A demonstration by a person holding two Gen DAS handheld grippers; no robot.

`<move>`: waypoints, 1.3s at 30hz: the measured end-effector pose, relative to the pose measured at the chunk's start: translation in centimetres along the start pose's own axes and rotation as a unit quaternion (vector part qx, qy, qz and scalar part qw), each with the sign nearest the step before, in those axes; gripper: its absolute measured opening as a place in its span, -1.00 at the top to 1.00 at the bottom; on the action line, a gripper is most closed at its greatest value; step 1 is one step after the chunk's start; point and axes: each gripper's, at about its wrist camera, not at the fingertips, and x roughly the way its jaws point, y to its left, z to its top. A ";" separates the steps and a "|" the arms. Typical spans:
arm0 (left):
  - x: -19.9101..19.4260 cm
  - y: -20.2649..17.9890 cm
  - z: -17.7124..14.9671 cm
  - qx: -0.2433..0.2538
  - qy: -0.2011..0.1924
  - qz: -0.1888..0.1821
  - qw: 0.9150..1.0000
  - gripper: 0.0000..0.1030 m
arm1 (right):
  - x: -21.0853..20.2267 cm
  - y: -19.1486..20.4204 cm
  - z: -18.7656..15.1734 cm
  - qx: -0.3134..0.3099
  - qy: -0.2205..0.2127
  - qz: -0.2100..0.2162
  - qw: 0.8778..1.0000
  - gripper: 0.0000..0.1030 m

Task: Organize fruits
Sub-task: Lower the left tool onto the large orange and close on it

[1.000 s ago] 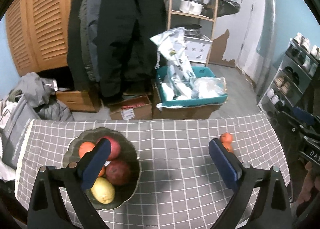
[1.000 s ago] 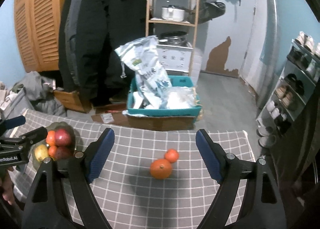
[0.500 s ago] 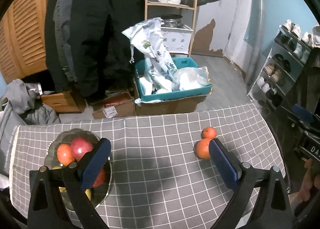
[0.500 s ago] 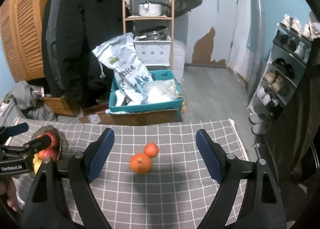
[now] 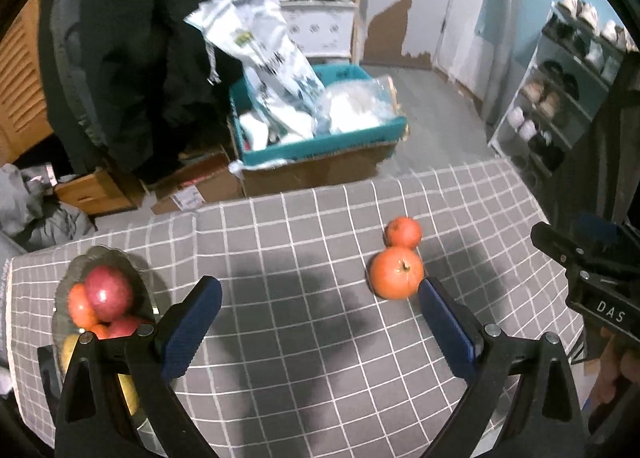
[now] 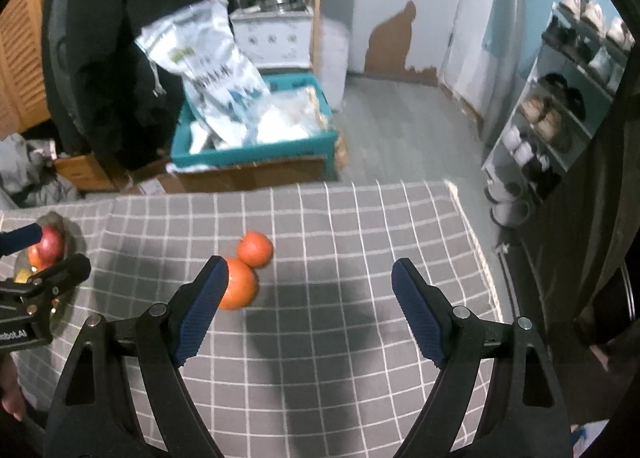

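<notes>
A large orange [image 5: 396,272] and a smaller orange [image 5: 403,232] touch each other on the grey checked tablecloth [image 5: 304,338]. A glass bowl [image 5: 76,270] at the left holds a red apple [image 5: 109,292], orange fruit and a yellow fruit. My left gripper [image 5: 320,322] is open and empty above the cloth, its right finger just right of the large orange. My right gripper [image 6: 308,306] is open and empty; the large orange [image 6: 239,290] lies by its left finger, the smaller orange [image 6: 255,249] beyond it. The bowl [image 6: 60,225] shows at the far left.
The right gripper's body [image 5: 600,278] shows at the right of the left wrist view, the left gripper's body [image 6: 36,298] at the left of the right wrist view. Beyond the table's far edge stand a teal crate [image 5: 320,145] of bags, cardboard boxes, coats, and a shoe rack [image 5: 568,97].
The left gripper has swung right from over the bowl toward the oranges. The right gripper has moved right and closer to the table, so the oranges now lie by its left finger.
</notes>
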 end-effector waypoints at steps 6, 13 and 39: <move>4.0 -1.9 0.1 0.008 0.028 -0.014 0.999 -0.93 | 3.2 -1.3 -0.5 0.010 0.032 -0.005 0.999 -0.62; 8.3 -3.4 -0.3 0.002 0.062 -0.031 0.998 -0.93 | 6.5 -2.1 -0.5 0.013 0.063 -0.013 0.998 -0.62; 16.7 -6.3 -0.9 -0.006 0.142 -0.074 0.987 -0.64 | 13.4 -4.5 -1.6 0.051 0.138 0.004 0.989 -0.62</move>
